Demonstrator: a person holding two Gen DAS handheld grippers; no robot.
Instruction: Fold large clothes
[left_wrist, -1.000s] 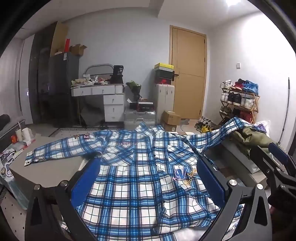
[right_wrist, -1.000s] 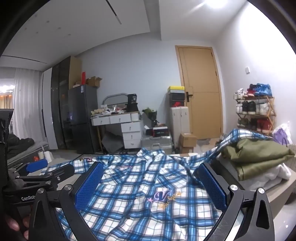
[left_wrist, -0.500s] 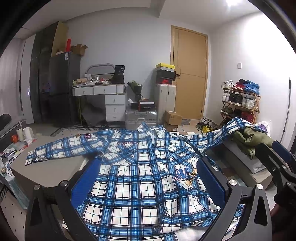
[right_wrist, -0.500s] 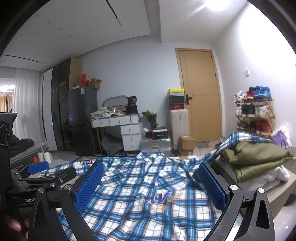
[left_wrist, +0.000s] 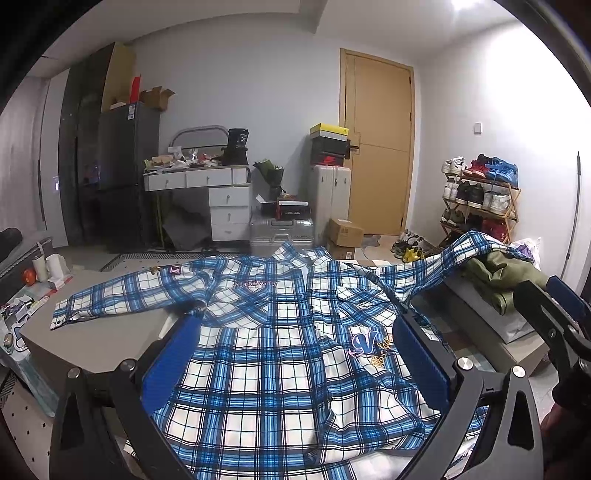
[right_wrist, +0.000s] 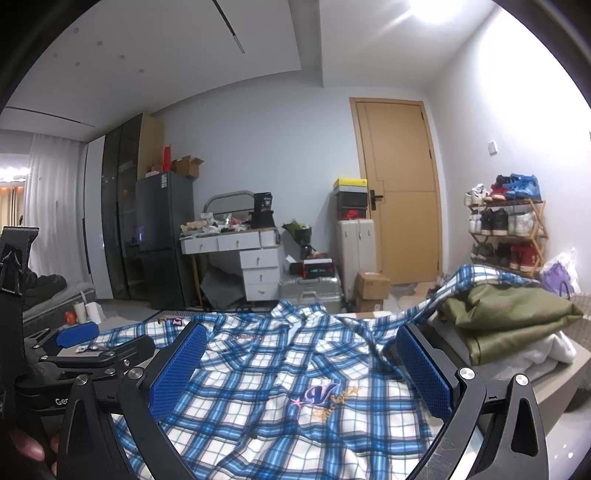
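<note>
While both claws gape, the plaid shirt (left_wrist: 266, 354) lies beneath

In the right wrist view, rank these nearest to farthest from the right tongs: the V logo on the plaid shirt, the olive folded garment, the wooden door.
1. V logo, between the open right tongs, on the plaid shirt.
2. Olive folded garment, on the right, stacked.
3. Wooden door, far wall.
</note>
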